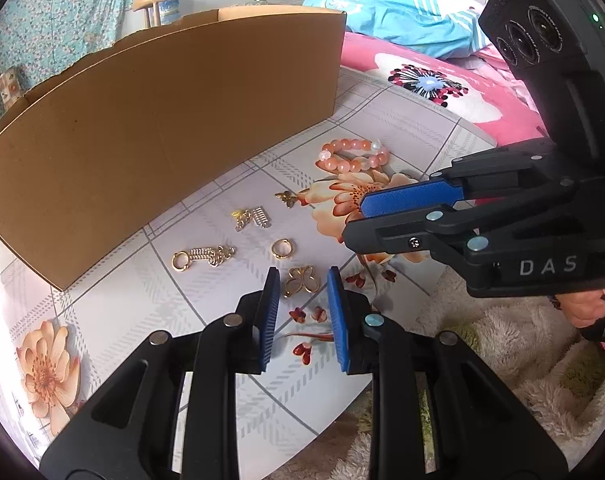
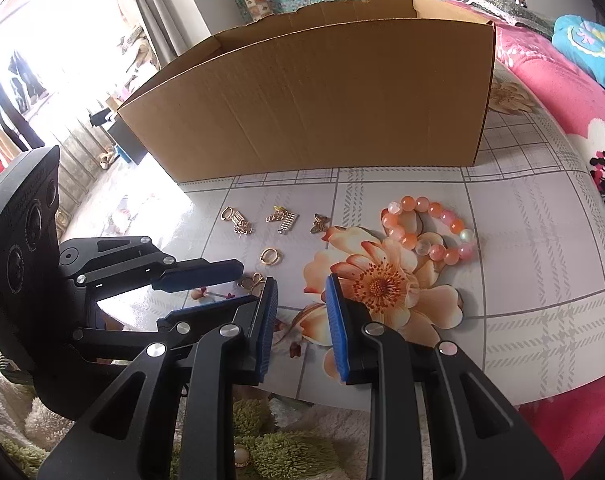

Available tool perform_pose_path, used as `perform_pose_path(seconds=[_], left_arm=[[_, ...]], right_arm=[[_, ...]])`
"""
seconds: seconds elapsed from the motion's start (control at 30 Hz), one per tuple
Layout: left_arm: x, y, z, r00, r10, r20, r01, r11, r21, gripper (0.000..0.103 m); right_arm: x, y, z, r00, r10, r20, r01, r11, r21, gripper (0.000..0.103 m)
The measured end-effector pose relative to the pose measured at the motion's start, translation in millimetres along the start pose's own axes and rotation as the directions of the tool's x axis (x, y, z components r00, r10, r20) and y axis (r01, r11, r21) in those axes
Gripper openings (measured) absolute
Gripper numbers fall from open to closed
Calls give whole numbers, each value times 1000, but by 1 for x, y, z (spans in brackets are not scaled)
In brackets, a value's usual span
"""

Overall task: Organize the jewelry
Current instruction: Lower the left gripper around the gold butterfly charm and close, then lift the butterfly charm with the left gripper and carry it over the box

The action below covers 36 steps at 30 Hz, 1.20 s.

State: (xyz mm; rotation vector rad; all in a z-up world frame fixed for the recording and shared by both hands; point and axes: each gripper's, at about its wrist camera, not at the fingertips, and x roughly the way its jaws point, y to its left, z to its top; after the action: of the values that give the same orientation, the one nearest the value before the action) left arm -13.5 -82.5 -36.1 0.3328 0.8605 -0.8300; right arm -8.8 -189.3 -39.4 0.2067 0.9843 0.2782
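Note:
Gold jewelry lies on the flowered tablecloth in front of an open cardboard box (image 1: 162, 132). A gold butterfly piece (image 1: 299, 280) lies just ahead of my open left gripper (image 1: 303, 274), between its blue pads. Nearby are a gold ring (image 1: 282, 248), a ring with chain (image 1: 204, 258), a chain clip (image 1: 251, 218) and a small butterfly (image 1: 286, 198). A peach bead bracelet (image 1: 354, 156) lies further right. My right gripper (image 2: 302, 284) is open and empty above the printed flower, short of the bracelet (image 2: 430, 232). The box (image 2: 322, 108) stands behind.
The table (image 2: 542, 264) ends at a fluffy rug (image 1: 522, 360) near me. A pink flowered bedspread (image 1: 434, 84) and blue pillow (image 1: 402, 12) lie to the right. A pearl-like bead (image 2: 241, 456) sits on the rug.

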Motion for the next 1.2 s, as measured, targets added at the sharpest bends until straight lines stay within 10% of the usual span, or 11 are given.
perform_pose_path(seconds=[1.2], left_arm=[[-23, 29, -9, 988, 153, -18, -154, 985, -81, 14]], right_arm=[[5, 22, 2, 999, -5, 32, 10, 988, -153, 25]])
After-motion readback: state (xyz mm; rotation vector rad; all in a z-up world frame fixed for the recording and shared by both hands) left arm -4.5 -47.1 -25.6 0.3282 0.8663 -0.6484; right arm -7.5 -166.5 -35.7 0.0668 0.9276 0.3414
